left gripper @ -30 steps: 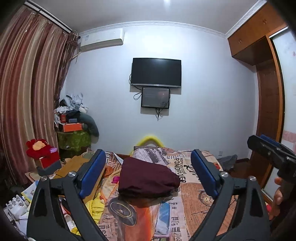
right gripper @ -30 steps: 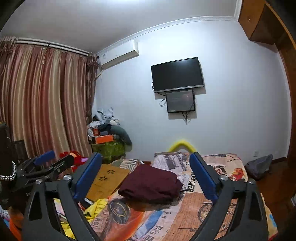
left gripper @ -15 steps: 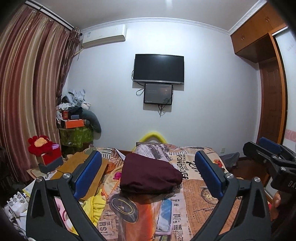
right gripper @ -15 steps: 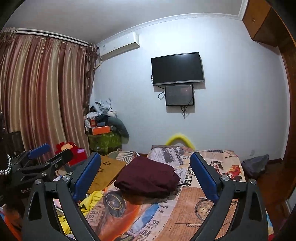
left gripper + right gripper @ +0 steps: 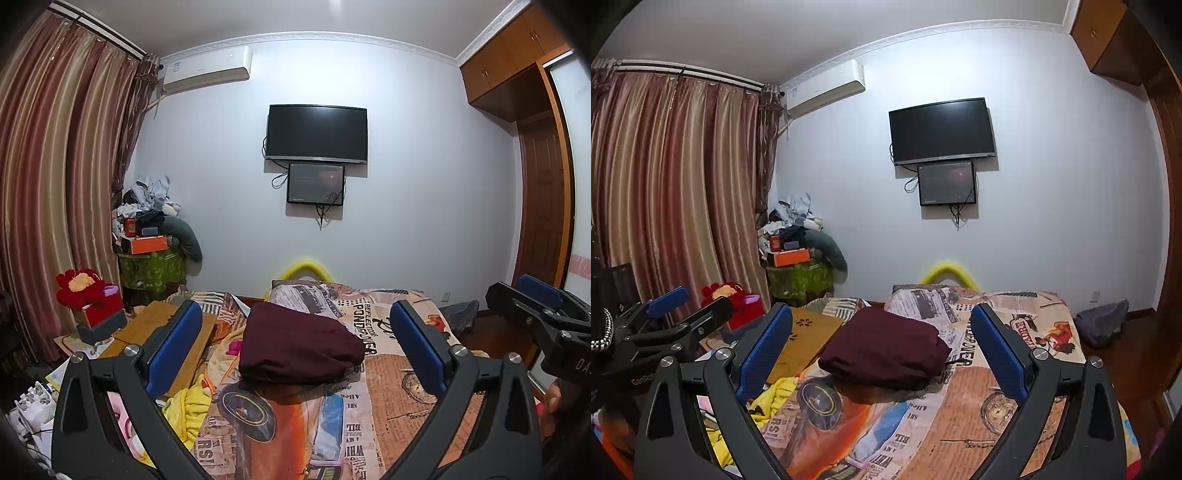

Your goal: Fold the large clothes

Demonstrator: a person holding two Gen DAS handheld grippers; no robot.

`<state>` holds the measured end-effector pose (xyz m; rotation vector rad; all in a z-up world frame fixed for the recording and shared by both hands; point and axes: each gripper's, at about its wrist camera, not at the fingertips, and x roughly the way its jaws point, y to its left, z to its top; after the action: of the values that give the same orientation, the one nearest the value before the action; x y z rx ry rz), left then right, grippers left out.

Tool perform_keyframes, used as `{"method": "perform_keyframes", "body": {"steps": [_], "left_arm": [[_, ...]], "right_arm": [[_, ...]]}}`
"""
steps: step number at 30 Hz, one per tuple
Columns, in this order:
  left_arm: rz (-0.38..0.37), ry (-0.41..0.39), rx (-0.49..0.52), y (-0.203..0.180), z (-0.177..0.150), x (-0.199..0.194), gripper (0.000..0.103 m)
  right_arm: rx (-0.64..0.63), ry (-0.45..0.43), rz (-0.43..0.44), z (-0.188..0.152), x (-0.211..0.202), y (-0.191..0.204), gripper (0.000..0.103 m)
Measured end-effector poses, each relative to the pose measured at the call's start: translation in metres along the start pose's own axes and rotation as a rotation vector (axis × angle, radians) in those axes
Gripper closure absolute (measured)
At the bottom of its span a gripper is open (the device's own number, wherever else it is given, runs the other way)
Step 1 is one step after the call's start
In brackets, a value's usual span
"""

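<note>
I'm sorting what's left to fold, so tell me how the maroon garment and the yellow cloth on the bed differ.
The maroon garment is folded into a neat, thick bundle; the yellow cloth lies crumpled. The maroon garment sits out on the printed bedspread; the yellow cloth lies at its left edge, beside the wooden board. The maroon garment shows whole, the yellow cloth partly hidden behind a gripper finger. Neither is held.

The dark red cloth (image 5: 299, 343) is lying folded up in a soft, thick bundle on the bed (image 5: 391, 398) — it is sitting in the middle, on the picture blanket, a bit puffy.
</note>
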<state>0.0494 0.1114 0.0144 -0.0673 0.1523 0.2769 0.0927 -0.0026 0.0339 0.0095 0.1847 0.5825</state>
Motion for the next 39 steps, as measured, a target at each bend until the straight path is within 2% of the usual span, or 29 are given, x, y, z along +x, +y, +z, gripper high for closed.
{"method": "perform_keyframes", "body": {"steps": [39], "left_arm": [[-0.090, 0.045, 0.027, -0.0063, -0.0041, 0.0074, 0.001]], "right_arm": [[0.016, 0.026, -0.009, 0.0004, -0.0003, -0.0074, 0.007]]}}
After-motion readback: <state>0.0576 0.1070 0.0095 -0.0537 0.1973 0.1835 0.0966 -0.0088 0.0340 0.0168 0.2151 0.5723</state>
